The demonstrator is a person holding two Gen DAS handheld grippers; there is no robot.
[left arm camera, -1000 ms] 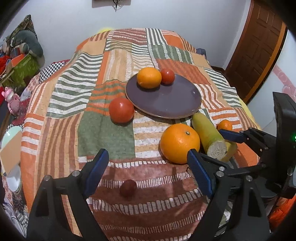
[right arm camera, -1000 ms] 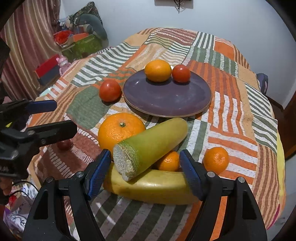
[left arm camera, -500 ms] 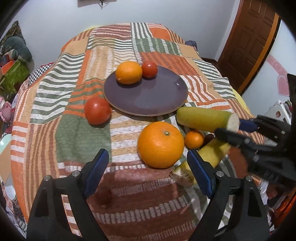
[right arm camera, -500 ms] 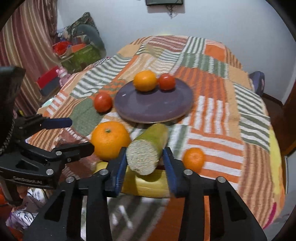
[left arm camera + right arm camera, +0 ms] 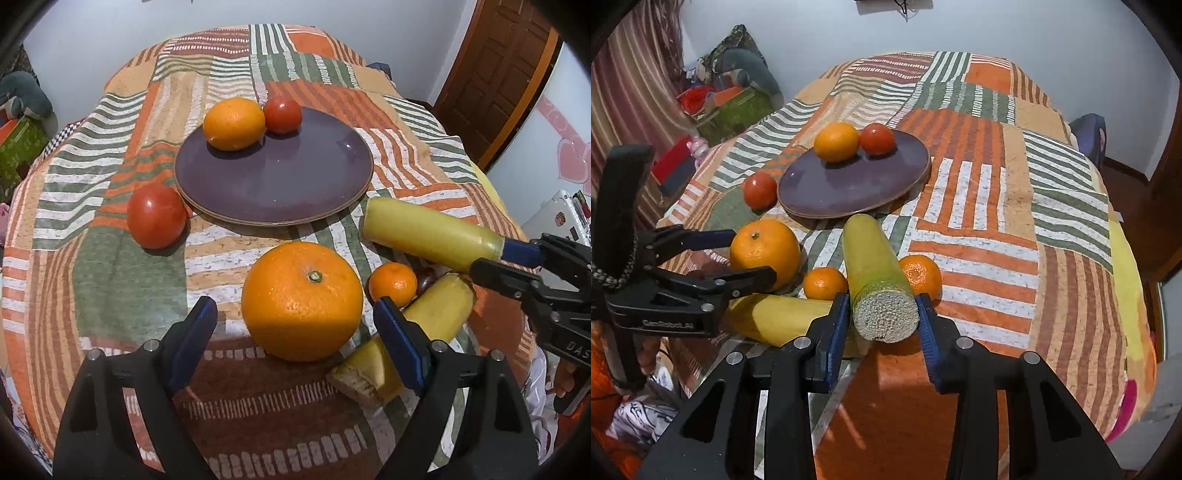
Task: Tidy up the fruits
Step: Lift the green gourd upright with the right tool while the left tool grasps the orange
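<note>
Right gripper [image 5: 884, 317] is pinching the cut end of the gourd [image 5: 877, 266], blue pads on both flanks; the far end points at the plate [image 5: 905, 177] and looks lifted off the cloth [image 5: 979, 206]. Left gripper [image 5: 295, 332] is spread wide, straddling the big orange [image 5: 301, 301] without touching it.

Step in hand, as I read it: carry the gourd to the plate.
- Keep it level. You hold it at one end, so the long body levers on the pads (smooth waxy skin, may twist or slip).
- Clear the plate's near rim before lowering; the rim is raised and the glaze is slick.
- Set it across the open near half. The orange [image 5: 836, 142] and tomato [image 5: 877, 138] sit touching at the far edge; both are round and will roll if nudged.
- Let go only once it rests, long side down, since a cylinder rolls.

Other items: a second tomato [image 5: 157, 216] just off the plate's left edge, two mandarins [image 5: 824, 282] beside the gourd, a second yellow piece [image 5: 424, 321] flat near the cloth's near edge. The gourd's cut face is pale, spongy and pitted; the big orange is dimpled, with its stem up. The cloth is soft woven patchwork, so round fruit settle rather than skid.
</note>
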